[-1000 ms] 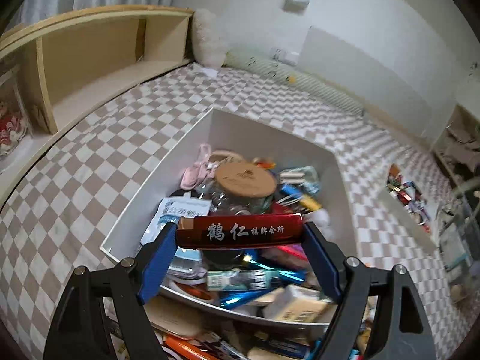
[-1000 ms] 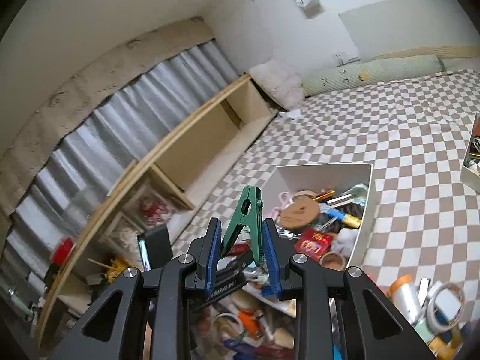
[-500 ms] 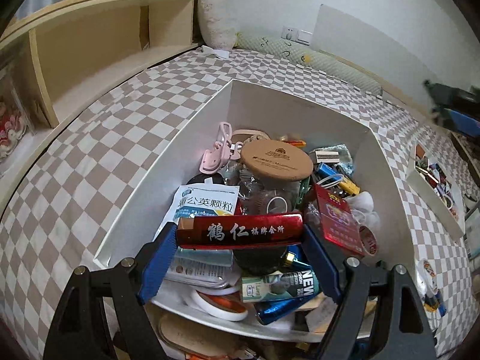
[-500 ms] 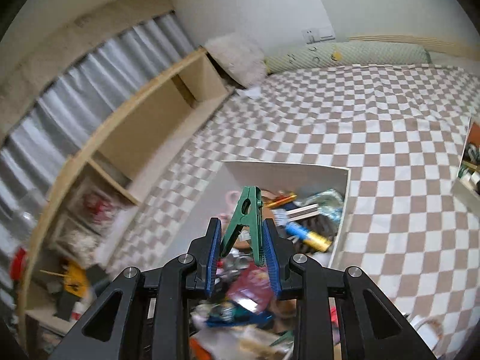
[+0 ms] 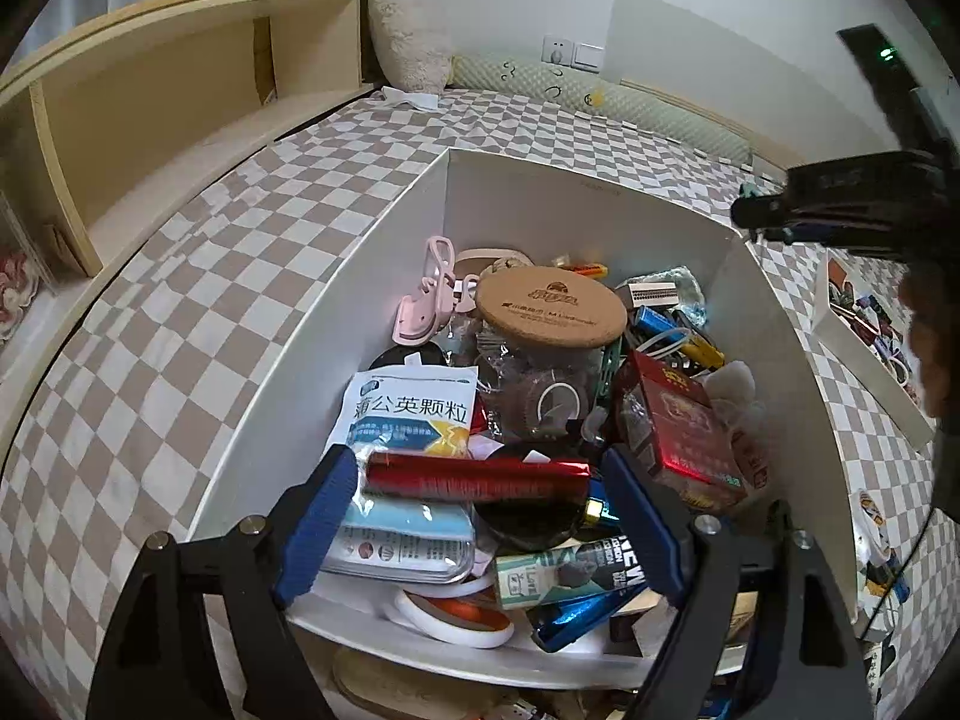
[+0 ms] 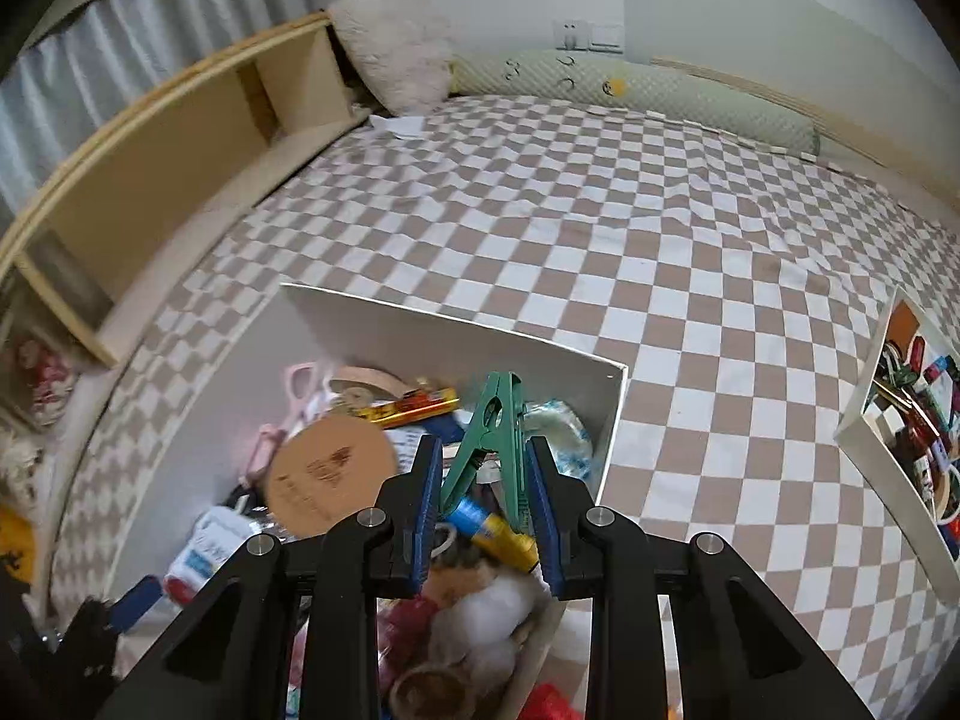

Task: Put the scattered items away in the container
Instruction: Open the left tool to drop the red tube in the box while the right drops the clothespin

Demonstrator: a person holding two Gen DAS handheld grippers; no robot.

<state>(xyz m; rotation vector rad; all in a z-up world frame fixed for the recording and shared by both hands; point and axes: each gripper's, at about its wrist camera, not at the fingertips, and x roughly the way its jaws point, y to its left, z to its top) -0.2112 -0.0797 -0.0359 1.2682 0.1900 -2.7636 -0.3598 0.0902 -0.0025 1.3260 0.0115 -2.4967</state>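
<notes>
A white box (image 5: 540,192), crammed with small items, sits on the checked bedspread (image 5: 180,312). My left gripper (image 5: 477,483) hangs over its near end with its jaws opening. A long red foil pack (image 5: 477,478) lies between the blue pads with a small gap at each end, resting on the pile. My right gripper (image 6: 483,450) is shut on a green spring clip (image 6: 495,438) and points down over the box's (image 6: 420,330) far right corner. In the left wrist view the right gripper (image 5: 774,219) shows at the right edge above the box wall.
A cork-lidded jar (image 5: 549,306), a white sachet (image 5: 414,408) and a red carton (image 5: 678,426) top the pile. A second white tray (image 6: 864,420) of items lies to the right. A wooden shelf (image 5: 150,120) runs along the left. Loose items lie in front of the box.
My left gripper sank over the box and its jaws widened; the red pack rolled, so its gold lettering no longer shows. My right gripper swung down to the box with the clip.
</notes>
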